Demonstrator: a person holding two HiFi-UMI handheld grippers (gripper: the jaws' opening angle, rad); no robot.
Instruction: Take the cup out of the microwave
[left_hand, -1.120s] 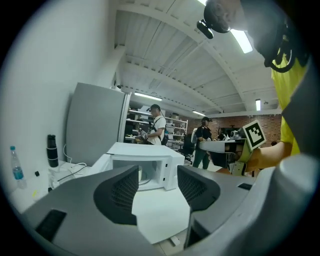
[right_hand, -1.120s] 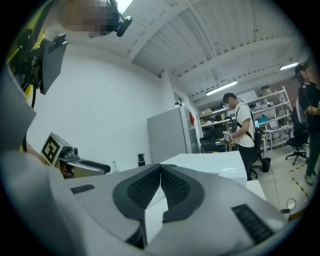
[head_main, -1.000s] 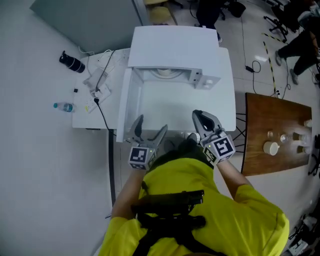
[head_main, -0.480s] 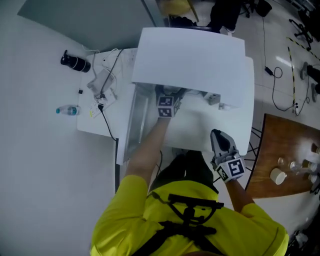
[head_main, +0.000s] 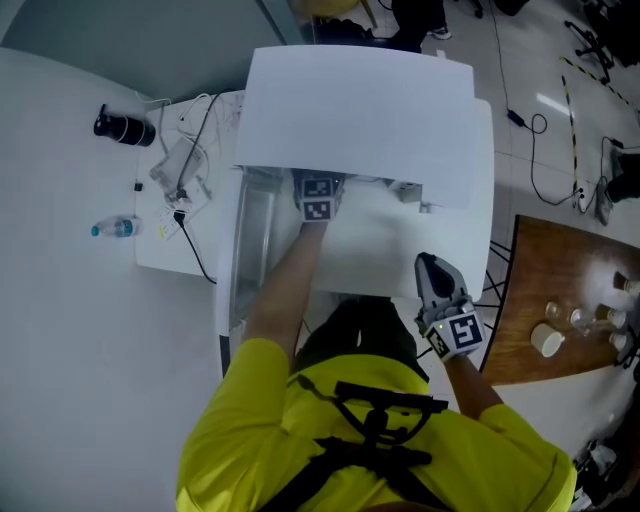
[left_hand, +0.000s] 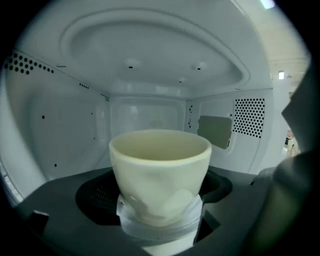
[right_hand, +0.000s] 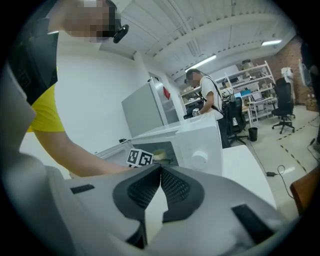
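Observation:
A cream cup (left_hand: 160, 175) stands on a clear ring on the dark floor inside the white microwave (head_main: 360, 110). My left gripper (left_hand: 159, 212) reaches into the cavity. Its dark fingers (left_hand: 282, 200) lie on either side of the cup, and the jaws are closing with gaps left at the cup's wall. In the head view only its marker cube (head_main: 318, 196) shows under the microwave's top edge. My right gripper (head_main: 428, 268) hangs in front of the microwave at the right, shut and empty, with its pads (right_hand: 172, 187) meeting at the tips.
The microwave's door (head_main: 250, 250) stands open at the left. On the white table lie a black cylinder (head_main: 123, 128), a water bottle (head_main: 115, 228) and cables (head_main: 185, 160). A wooden table (head_main: 545, 280) with small cups (head_main: 546, 340) stands at the right. A person (right_hand: 207, 95) stands far behind.
My left gripper has gone from in front of the microwave into its cavity, around the cup. My right gripper has sunk a little and stays in front at the right.

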